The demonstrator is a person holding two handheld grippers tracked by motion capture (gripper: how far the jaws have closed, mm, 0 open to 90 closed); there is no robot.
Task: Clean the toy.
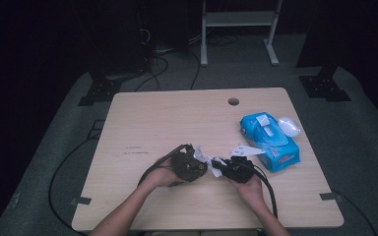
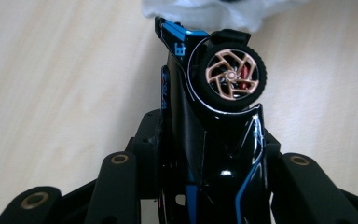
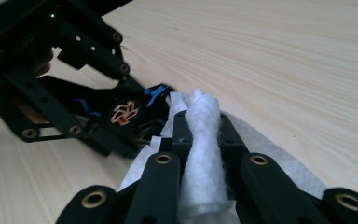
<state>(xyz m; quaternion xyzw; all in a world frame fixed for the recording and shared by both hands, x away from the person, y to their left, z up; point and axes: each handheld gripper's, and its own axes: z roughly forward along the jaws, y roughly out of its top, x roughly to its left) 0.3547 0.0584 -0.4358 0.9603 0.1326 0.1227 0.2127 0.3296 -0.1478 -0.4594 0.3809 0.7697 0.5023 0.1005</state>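
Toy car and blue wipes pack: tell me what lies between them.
In the high view, the right tool with its white wipe lies between toy car and wipes pack.

We see a pale wooden bench (image 1: 152, 123) with a round hole (image 1: 233, 101) near its far edge; a blue wipes pack (image 1: 270, 141) lies at its right side.

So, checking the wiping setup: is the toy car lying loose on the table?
No, the left gripper clamps the toy car between its jaws.
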